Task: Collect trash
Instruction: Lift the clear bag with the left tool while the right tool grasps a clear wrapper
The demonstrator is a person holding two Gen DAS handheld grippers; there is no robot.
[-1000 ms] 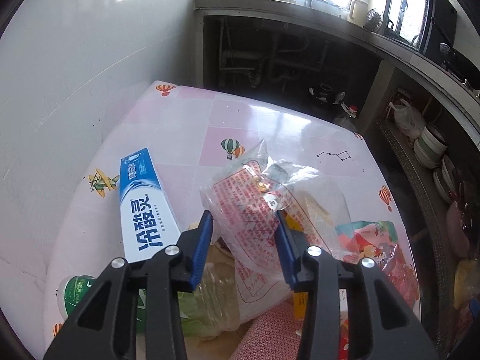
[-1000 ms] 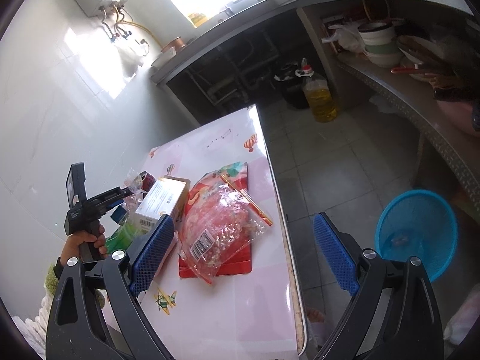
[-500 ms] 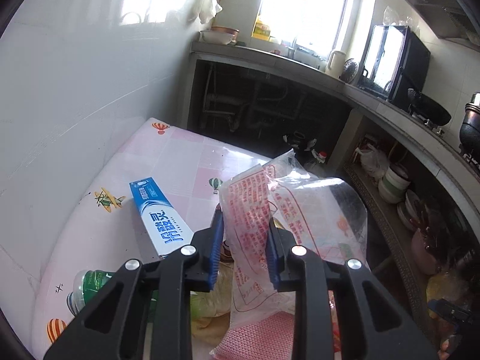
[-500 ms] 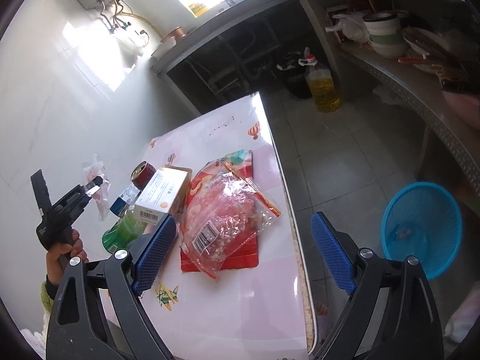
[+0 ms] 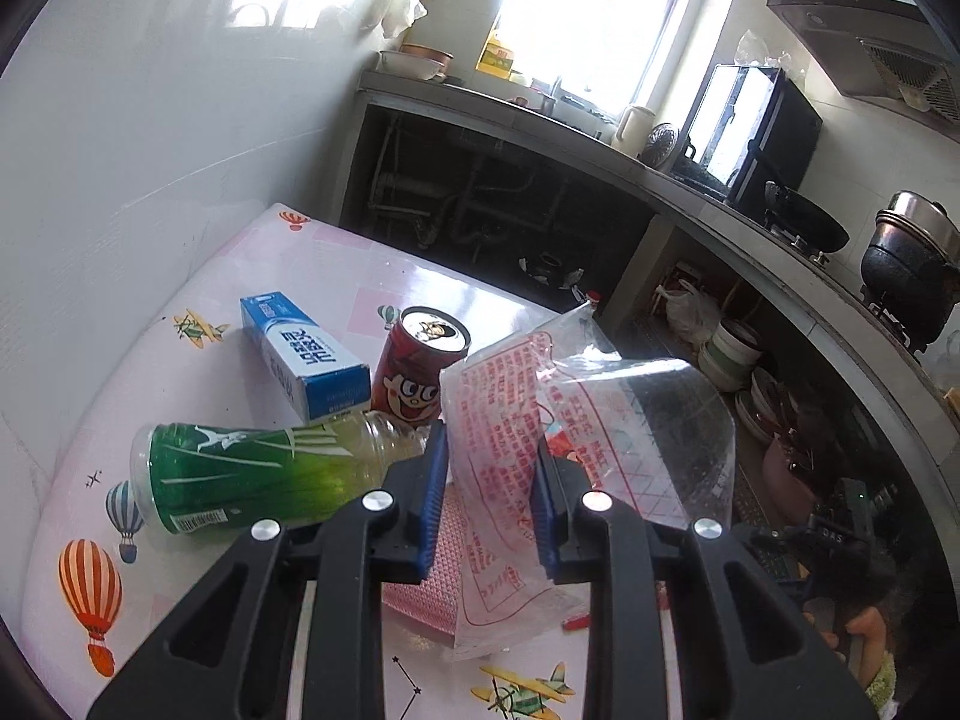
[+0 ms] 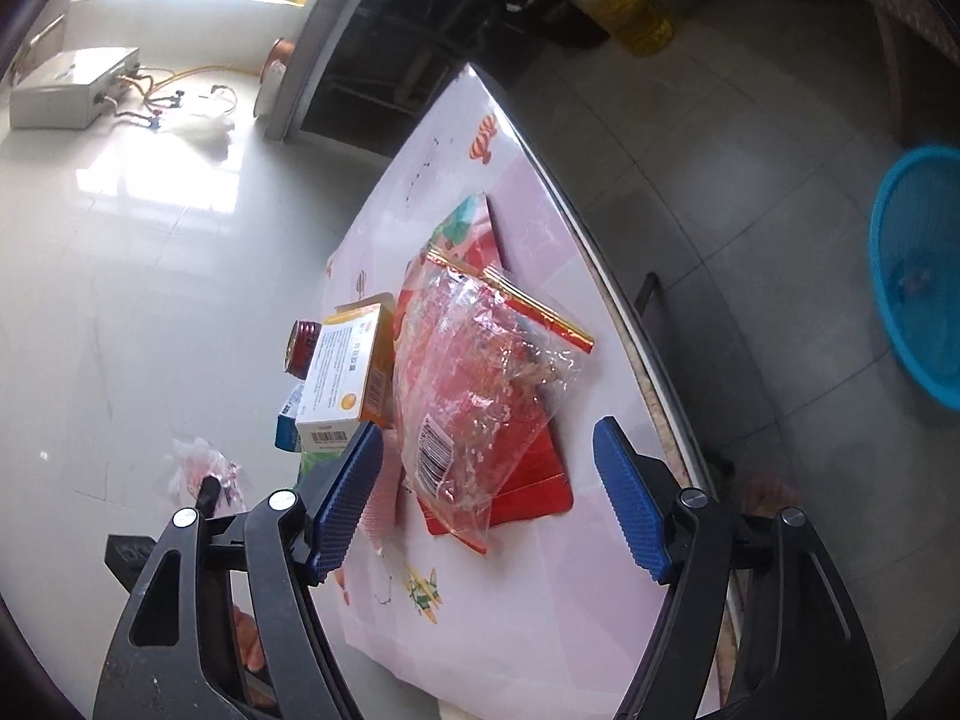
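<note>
The left gripper [image 5: 489,480] has its blue fingers [image 5: 433,498] clenched on a clear plastic bag printed with red text [image 5: 558,450], and the bag is up off the bench [image 5: 288,264], its crinkled sheet fanning above and to the right of the pads. Below it on the pink balloon-print bench lies a green bottle [image 5: 252,474] on its side, its neck pointing toward the fingers. Just behind the bottle sits a blue-and-white toothpaste box [image 5: 306,354], and right beside that stands a red cartoon can [image 5: 417,372], upright. A pink patterned item peeks out under the held bag; what it is, hard to tell from here. Over to the right gripper [image 6: 489,504]: its fingers are spread wide, released, gripping nothing, hovering over the bench edge. Between them in view lies a clear bag of reddish snack scraps with a barcode label [image 6: 480,384], resting on a flat red packet [image 6: 528,480]. Touching that bag's left side is a white-and-orange carton [image 6: 348,378], with the red can's top showing just beyond it. Down on the grey tiled floor [image 6: 750,192], well apart from the bench, sits a blue plastic basket [image 6: 918,276].
</note>
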